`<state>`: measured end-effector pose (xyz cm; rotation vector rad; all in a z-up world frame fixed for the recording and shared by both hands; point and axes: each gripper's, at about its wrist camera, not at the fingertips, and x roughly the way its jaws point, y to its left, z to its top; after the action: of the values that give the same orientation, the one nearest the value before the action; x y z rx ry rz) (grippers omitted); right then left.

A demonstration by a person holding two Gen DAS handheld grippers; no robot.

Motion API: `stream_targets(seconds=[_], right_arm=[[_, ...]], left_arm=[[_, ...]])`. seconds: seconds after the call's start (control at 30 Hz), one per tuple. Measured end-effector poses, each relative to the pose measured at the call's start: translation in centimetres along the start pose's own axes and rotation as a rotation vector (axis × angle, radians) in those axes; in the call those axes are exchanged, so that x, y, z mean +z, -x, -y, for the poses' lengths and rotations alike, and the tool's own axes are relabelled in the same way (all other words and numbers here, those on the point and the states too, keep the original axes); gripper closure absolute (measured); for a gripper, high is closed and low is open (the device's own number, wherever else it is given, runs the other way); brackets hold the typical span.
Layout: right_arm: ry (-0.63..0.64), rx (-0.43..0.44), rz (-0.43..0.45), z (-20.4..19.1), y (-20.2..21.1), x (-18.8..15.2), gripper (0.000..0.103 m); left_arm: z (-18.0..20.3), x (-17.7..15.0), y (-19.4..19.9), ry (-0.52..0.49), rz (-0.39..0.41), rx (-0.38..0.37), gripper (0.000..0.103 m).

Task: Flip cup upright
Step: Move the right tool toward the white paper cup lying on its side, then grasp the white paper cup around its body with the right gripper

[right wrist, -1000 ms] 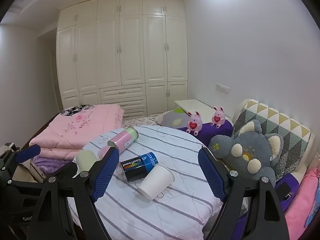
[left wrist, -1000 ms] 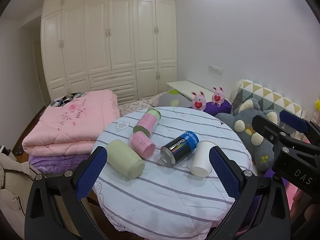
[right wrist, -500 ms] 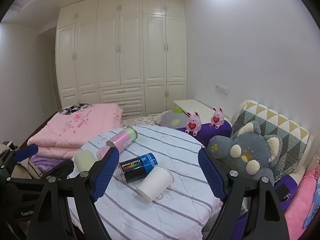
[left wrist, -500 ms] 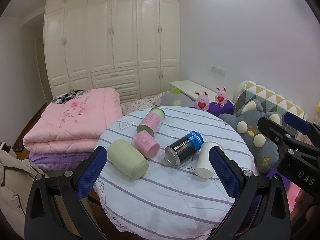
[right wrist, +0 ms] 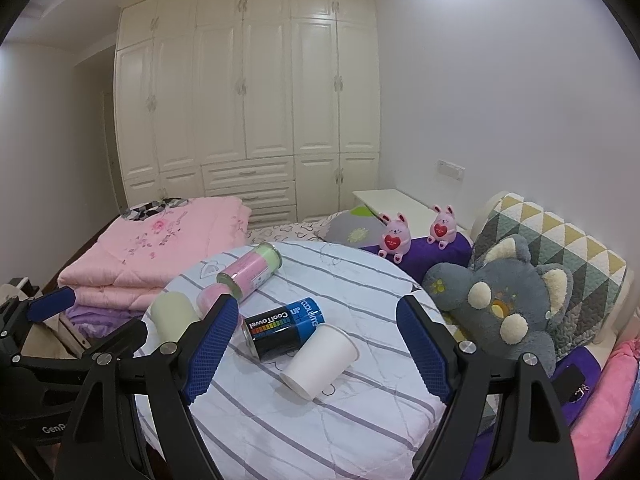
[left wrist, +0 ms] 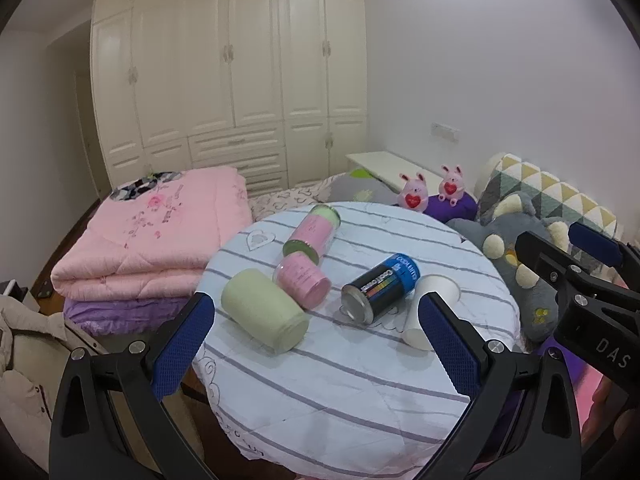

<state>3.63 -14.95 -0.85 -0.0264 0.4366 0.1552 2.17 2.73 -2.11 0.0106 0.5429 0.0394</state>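
the white paper cup point(right wrist: 320, 358) is lying on its side on the round table point(right wrist: 320, 428), which is wearing a white cloth with gray stripes. the cup's open mouth is pointing away toward the far right, and its flat bottom is pointing toward the near edge of the table. it is touching the black and blue can point(right wrist: 282, 328), which is also lying on its side just to the left of it.

the right gripper point(right wrist: 316, 350) is hanging over the near side of the table with its 2 blue fingers point(right wrist: 210, 346) spread wide apart and nothing between them. the cup is showing in the gap between them, but the fingers are not touching it.

the left gripper point(left wrist: 316, 346) is hanging over the near left side of the table, and its 2 blue pads point(left wrist: 182, 344) are also spread wide with nothing in them. from its camera the cup point(left wrist: 430, 300) is peeking out behind the right pad.

a pale green cup point(left wrist: 264, 314), a small pink jar point(left wrist: 302, 276) and a long pink and green tube point(left wrist: 314, 234) are lying on their sides on the left part of the table. a folded pink blanket point(left wrist: 156, 232) is sitting to the left of the table. a gray stuffed toy point(right wrist: 504, 304) and 2 small pink bunnies point(right wrist: 396, 238) are sitting to the right.
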Motion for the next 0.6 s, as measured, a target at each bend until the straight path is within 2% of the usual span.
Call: stream_targets(seconds=[0.33,0.6], right_arm=[[-0.005,0.009,-0.049,-0.4,-1.8,-0.5,0.020],[-0.041,-0.004,-0.126,0.3,-4.1,-1.0,0.020]], left_arm=[[-0.8,-0.1,-1.7,0.011,-0.047,0.014,0.000],[-0.7,-0.1,-4.2,-0.001,-0.098,0.005,0.000]])
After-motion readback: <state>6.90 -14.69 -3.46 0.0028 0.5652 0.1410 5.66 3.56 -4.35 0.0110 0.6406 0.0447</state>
